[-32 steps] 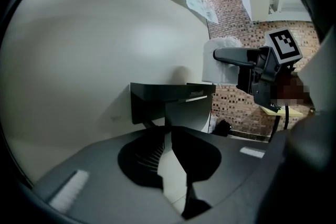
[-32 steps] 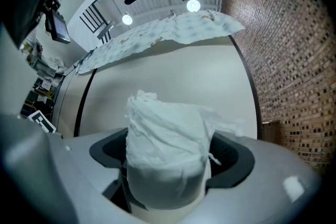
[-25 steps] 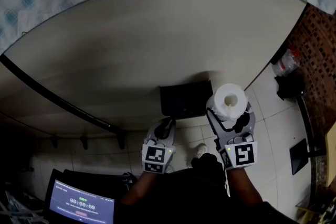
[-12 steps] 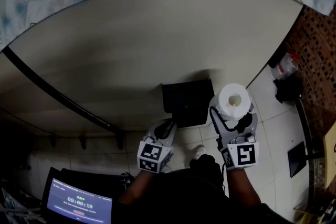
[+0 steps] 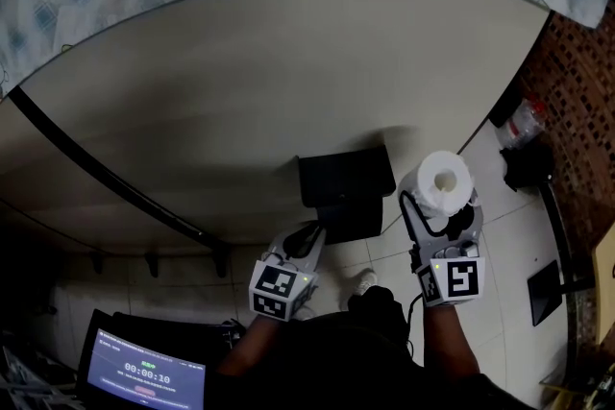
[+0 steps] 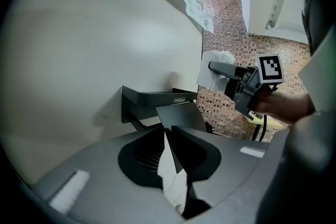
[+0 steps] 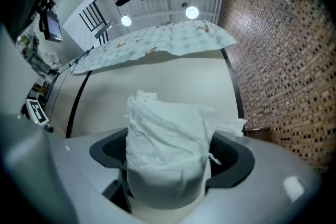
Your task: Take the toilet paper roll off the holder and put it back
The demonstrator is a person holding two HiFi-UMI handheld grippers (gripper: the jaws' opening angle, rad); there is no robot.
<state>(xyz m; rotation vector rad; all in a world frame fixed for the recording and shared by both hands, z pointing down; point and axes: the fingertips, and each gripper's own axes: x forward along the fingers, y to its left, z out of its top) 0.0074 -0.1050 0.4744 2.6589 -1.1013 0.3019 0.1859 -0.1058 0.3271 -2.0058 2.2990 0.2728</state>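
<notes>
Here, right tool (image 5: 438, 203) clamping toilet paper roll (image 5: 445, 181), beside black holder (image 5: 344, 185)

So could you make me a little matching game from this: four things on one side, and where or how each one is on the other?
Things:
1 toilet paper roll
2 holder
3 left tongs
4 screen

States:
A black, fixed to the beige wall
B lit, low at the head view's left
C white, clamped in the right tongs
D tips closed at the holder's lower edge

Pairs: 1-C, 2-A, 3-D, 4-B
</notes>
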